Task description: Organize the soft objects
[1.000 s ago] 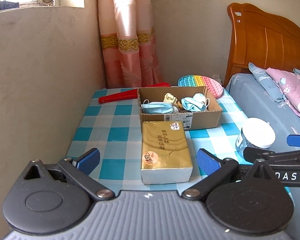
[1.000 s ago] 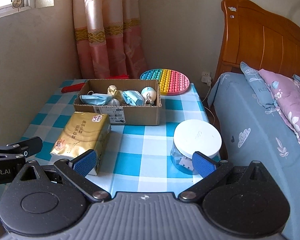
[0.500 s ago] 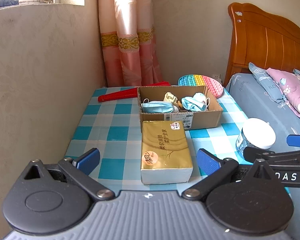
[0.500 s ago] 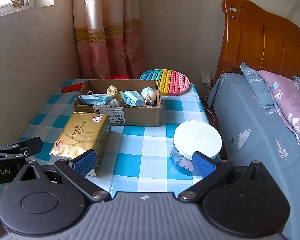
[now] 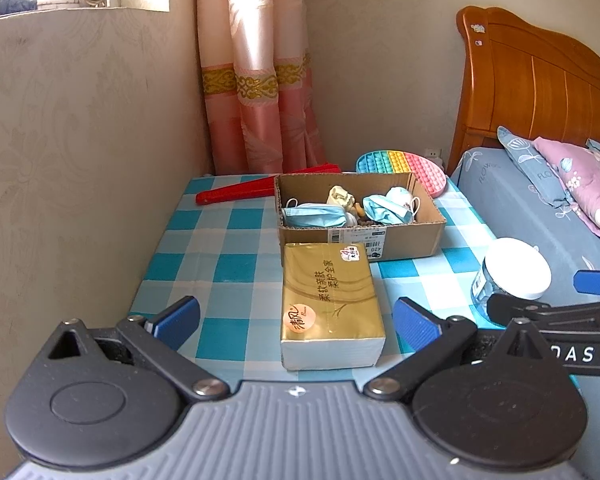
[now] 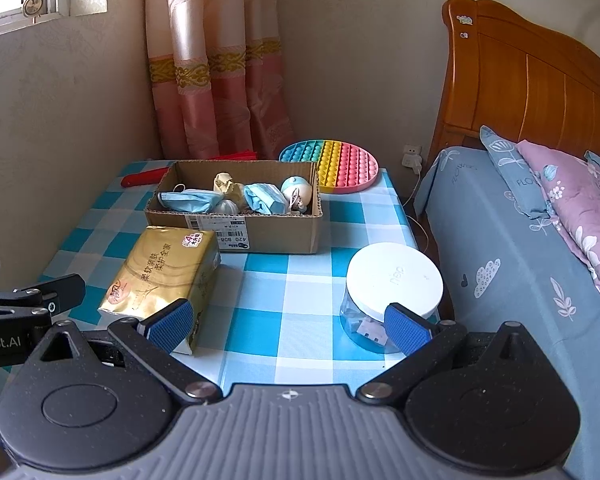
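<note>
A gold tissue pack (image 5: 330, 304) lies on the checked table (image 5: 224, 268), just in front of a cardboard box (image 5: 360, 236). The box holds blue face masks (image 5: 314, 216) and other small soft items. My left gripper (image 5: 296, 320) is open and empty, hovering at the table's near edge with the pack between its fingers' line. In the right wrist view the pack (image 6: 160, 276) is at the left, the box (image 6: 236, 204) behind it. My right gripper (image 6: 288, 326) is open and empty above the near edge.
A clear jar with a white lid (image 6: 392, 292) stands at the table's right near corner. A rainbow pop-it disc (image 6: 332, 164) and a red folded fan (image 5: 260, 192) lie behind the box. A wall is at the left, a bed (image 6: 520, 240) at the right.
Nothing on the table has moved. Both grippers stay open, with only a slight drift of view.
</note>
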Motion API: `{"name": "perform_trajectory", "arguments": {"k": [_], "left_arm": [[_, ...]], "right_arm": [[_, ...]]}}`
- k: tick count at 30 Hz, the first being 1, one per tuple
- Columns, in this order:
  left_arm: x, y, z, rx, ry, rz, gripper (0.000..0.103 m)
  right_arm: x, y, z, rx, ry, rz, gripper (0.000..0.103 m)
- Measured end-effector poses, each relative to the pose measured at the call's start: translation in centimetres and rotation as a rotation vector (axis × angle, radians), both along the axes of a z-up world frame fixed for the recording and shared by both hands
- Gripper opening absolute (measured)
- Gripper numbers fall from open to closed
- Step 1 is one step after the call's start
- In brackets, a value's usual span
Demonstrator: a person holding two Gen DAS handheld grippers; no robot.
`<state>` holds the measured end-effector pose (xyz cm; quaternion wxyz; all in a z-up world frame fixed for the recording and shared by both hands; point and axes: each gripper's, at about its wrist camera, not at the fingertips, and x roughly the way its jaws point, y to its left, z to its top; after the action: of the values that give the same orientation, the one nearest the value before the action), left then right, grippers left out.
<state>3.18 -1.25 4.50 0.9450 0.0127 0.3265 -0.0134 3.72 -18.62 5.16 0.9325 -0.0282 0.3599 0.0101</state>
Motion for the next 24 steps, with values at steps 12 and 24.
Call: {"name": "perform_trajectory", "arguments": {"k": [12, 24], "left_arm": [[0.0, -0.11, 0.0, 0.001, 0.002, 0.001, 0.102], [0.03, -0.27, -0.08, 0.0, 0.006, -0.001, 0.102]], "right_arm": [[0.0, -0.04, -0.01, -0.001, 0.001, 0.0, 0.103], [0.02, -0.08, -0.19, -0.001, 0.003, -0.007, 0.103]]}}
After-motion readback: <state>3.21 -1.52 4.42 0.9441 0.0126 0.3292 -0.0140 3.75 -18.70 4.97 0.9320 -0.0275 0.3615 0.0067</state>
